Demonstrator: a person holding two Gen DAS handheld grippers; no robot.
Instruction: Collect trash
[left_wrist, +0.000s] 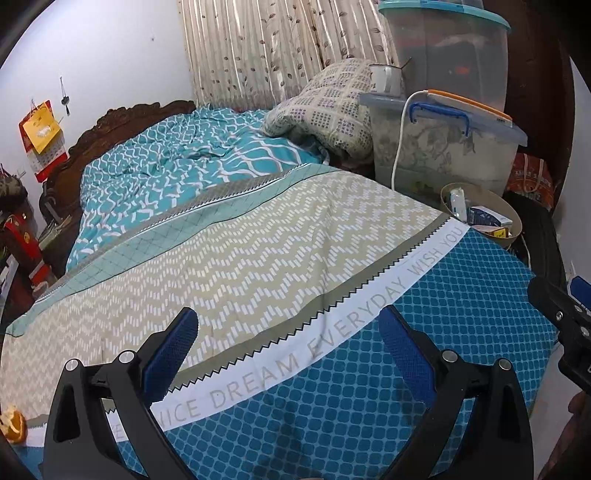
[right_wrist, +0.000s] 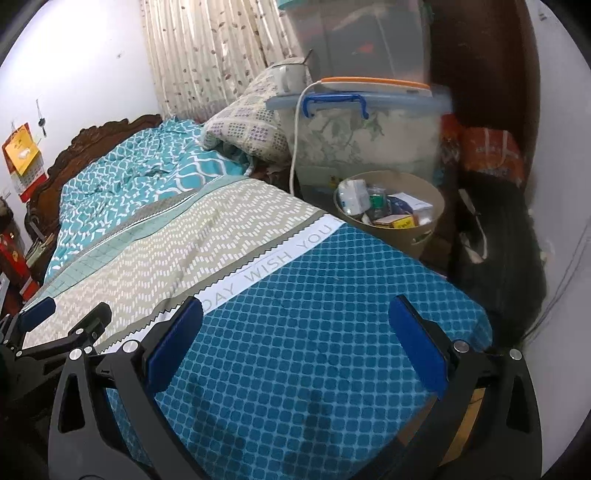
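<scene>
My left gripper (left_wrist: 288, 317) hangs open over the foot of the bed, above the patterned sheet (left_wrist: 258, 240), with nothing between its blue pads. A piece of orange peel (left_wrist: 13, 424) lies on the sheet at the lower left edge of the left wrist view. A beige bin (left_wrist: 515, 230) holding boxes and packets stands past the bed's right side. My right gripper (right_wrist: 295, 306) is also open and empty, over the blue checked part of the sheet (right_wrist: 314, 314). The bin (right_wrist: 417, 240) sits ahead and to its right. Each gripper shows at the edge of the other's view: left gripper (right_wrist: 72, 308), right gripper (left_wrist: 565, 295).
Clear storage boxes (left_wrist: 454, 147) are stacked behind the bin, with a mug (left_wrist: 386, 79) and a white cable (left_wrist: 400, 129) on them. A folded quilt (left_wrist: 325, 110) lies by the curtain (left_wrist: 277, 48). A dark bag (right_wrist: 498, 258) stands on the right, a carved headboard (left_wrist: 122, 122) at the far end.
</scene>
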